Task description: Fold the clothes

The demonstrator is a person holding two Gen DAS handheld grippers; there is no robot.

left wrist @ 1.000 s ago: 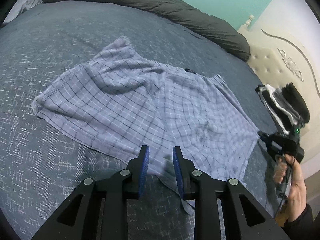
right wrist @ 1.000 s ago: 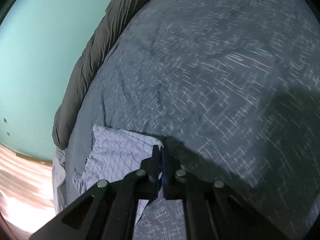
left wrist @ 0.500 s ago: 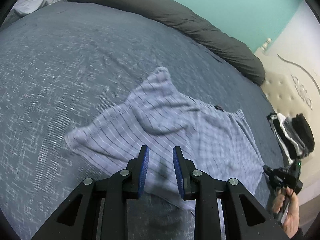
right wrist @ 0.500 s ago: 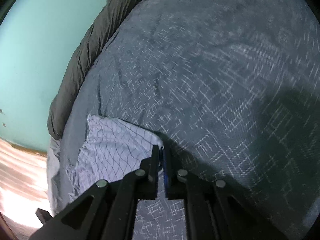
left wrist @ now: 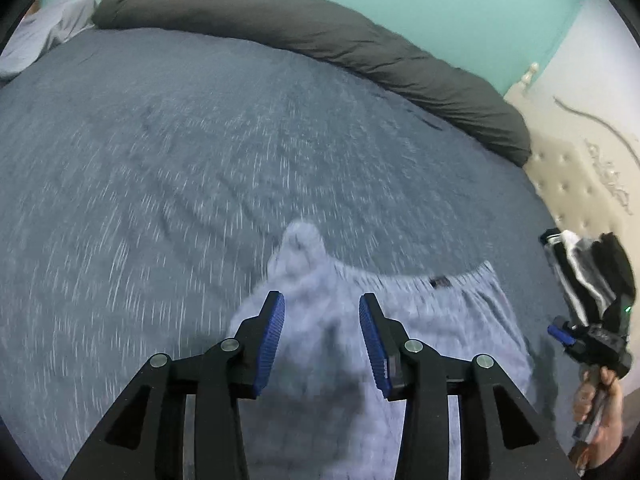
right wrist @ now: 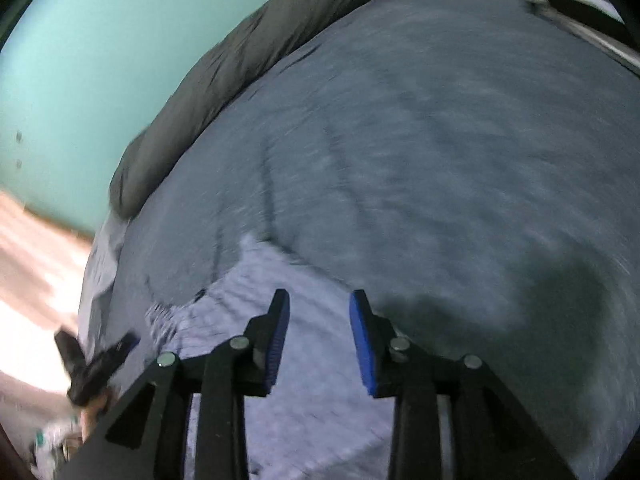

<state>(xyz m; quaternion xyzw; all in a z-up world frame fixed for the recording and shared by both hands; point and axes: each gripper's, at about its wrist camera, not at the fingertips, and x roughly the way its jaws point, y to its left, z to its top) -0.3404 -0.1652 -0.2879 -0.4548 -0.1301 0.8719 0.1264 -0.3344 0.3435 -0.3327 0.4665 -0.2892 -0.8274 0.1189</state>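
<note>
Both the left gripper (left wrist: 322, 340) and the right gripper (right wrist: 319, 336) have fingers spread wide, holding nothing. The checked shorts (left wrist: 440, 332) lie rumpled near the bed's (left wrist: 160, 160) near edge; no finished fold shows.

One pair of pale checked shorts (left wrist: 400, 320) lies on one bed (left wrist: 160, 160), with one long dark rolled duvet (left wrist: 320, 40) along its far edge. Two grippers show, the left gripper (left wrist: 322, 340) and the right gripper (right wrist: 319, 340); one small pile of black-and-white clothes (left wrist: 588, 268) sits by one cream headboard (left wrist: 580, 184)
</note>
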